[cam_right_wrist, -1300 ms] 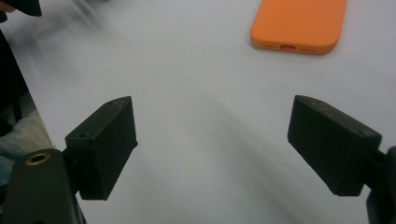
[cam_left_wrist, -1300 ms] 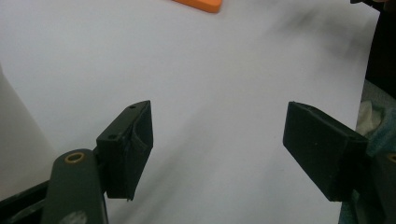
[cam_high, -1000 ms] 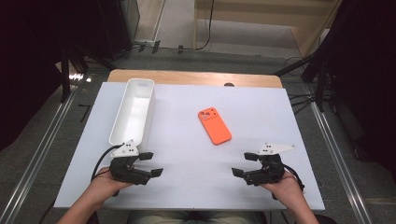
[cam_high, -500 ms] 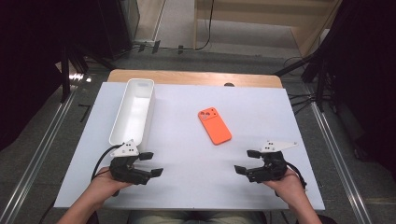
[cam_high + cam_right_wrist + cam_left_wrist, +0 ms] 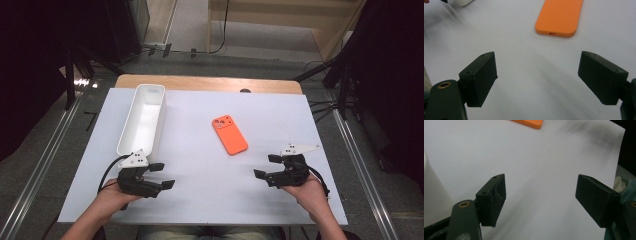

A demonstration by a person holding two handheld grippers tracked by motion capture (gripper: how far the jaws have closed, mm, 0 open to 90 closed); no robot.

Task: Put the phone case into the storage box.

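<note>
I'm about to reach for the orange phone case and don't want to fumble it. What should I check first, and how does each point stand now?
1. Right gripper jaws open and empty: ok.
2. Left gripper jaws open and empty: ok.
3. Orange phone case lies flat, camera cutouts up, apart from both grippers: ok.
4. Bare table between the right gripper and the case: ok.
5. White tray stands apart from the case, left of it: ok.
6. Whether the case is thin enough to pinch by its edges: cannot tell.
</note>
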